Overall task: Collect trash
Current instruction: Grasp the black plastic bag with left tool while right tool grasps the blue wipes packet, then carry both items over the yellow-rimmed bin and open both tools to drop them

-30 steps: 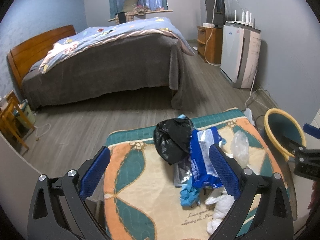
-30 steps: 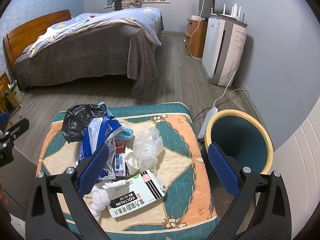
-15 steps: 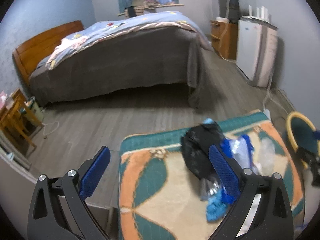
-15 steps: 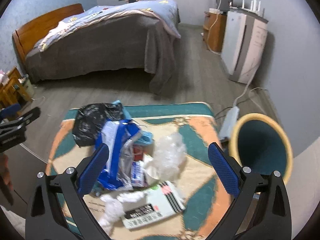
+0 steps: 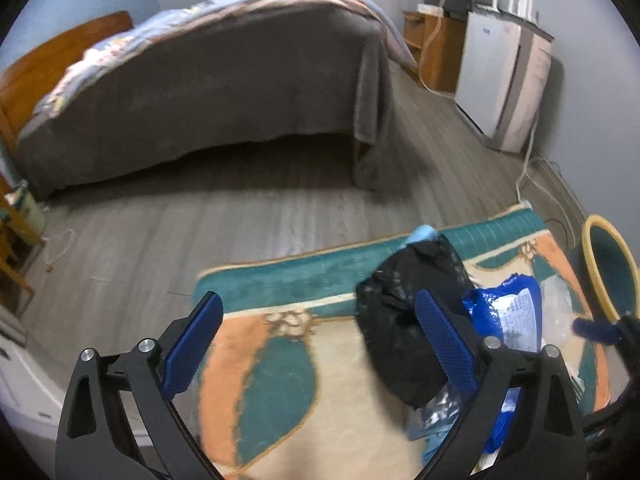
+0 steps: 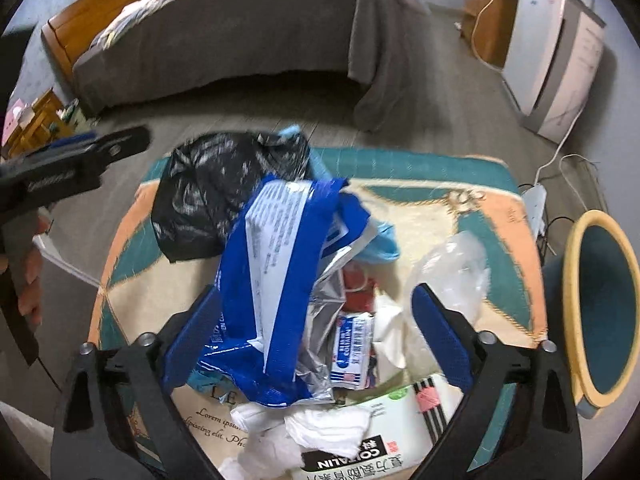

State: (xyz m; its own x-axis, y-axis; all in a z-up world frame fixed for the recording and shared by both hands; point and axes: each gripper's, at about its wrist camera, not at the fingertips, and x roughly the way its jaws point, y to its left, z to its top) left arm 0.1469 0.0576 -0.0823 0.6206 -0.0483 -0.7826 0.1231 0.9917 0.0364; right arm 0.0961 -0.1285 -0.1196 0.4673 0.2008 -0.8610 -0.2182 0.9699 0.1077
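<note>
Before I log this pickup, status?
Right gripper open, jaws just narrowing around blue wrapper. Left gripper open beside black bag. Bin right, clear.

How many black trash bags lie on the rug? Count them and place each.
1. The black trash bag lies at the rug's far left part, behind the blue wrapper. Others may be hidden under the pile.

Both views are lit dimly and evenly by cool indoor light whose source cannot be made out. A soft shadow is cast on the floor under the bed. Strong fisheye bending is seen at every edge, with black corners around the round field. Motion blur is spread over both pictures, heaviest on the black bag and the rug. Glare is caught on the foil wrapper; its print is perhaps too smeared to be read.
</note>
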